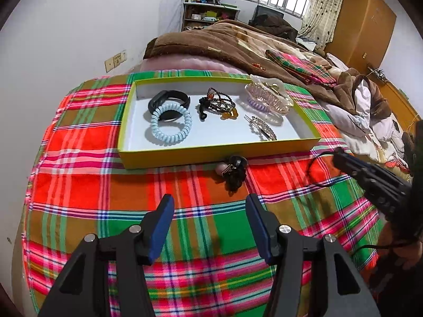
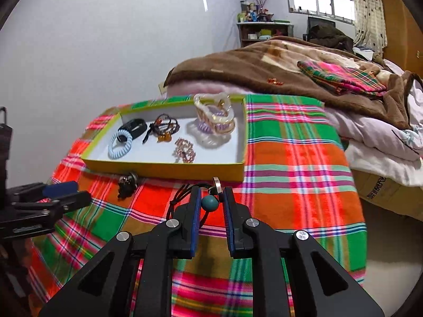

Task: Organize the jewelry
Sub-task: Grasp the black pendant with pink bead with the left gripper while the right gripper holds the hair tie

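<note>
- Your right hand-held gripper (image 2: pixel 210 198) has its fingers narrowly apart around the teal bead (image 2: pixel 209 203) of a corded necklace, just before the yellow tray (image 2: pixel 169 170).
- Your left hand-held gripper (image 1: pixel 210 203) stands wide apart above the plaid cloth (image 1: pixel 79 158).

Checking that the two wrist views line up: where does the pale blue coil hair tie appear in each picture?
Left wrist view: the pale blue coil hair tie lies left of centre, in the left part of the yellow tray, overlapping the black band.
Right wrist view: the hair tie is at centre-left, at the tray's left end.
Shared landmark: the clear claw clip in the tray's far right part.
</note>
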`<state>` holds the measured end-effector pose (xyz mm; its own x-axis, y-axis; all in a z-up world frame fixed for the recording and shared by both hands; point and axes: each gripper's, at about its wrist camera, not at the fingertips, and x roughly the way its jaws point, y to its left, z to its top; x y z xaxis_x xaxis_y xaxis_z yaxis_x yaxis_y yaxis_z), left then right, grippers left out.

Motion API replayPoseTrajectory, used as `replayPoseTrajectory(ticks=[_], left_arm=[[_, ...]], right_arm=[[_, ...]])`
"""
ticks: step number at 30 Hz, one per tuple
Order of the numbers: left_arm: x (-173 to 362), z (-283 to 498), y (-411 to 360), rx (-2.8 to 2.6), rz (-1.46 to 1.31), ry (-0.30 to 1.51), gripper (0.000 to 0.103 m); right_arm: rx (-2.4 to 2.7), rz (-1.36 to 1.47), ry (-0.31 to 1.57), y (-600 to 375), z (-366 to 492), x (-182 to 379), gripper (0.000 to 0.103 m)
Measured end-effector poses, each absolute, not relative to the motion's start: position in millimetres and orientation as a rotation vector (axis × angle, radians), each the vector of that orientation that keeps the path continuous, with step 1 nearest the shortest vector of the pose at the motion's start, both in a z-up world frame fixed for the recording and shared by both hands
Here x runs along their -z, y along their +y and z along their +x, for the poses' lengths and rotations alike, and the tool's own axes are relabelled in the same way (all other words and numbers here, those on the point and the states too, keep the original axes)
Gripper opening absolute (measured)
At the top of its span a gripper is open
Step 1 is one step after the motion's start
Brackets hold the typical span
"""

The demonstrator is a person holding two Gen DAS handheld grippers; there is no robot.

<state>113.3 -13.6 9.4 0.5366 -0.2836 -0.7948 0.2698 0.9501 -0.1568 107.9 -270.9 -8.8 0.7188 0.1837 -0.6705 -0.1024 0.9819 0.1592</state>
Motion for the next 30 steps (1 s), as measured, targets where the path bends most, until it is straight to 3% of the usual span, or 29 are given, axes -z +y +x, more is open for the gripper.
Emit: replayPoseTrajectory(ticks=[26, 30], left_arm=[[17.1, 153.5, -61.0, 0.342, 0.069, 0.988, 0.062], [17.4, 151.1, -62.9, 0.330, 0.087, 0.977, 0.057]], right_arm=[[-0.151, 0.155, 0.685, -296.5, 78.3, -6.2, 0.017], [-0.149, 0.154, 0.685, -296.3, 78.5, -6.2, 0.017]])
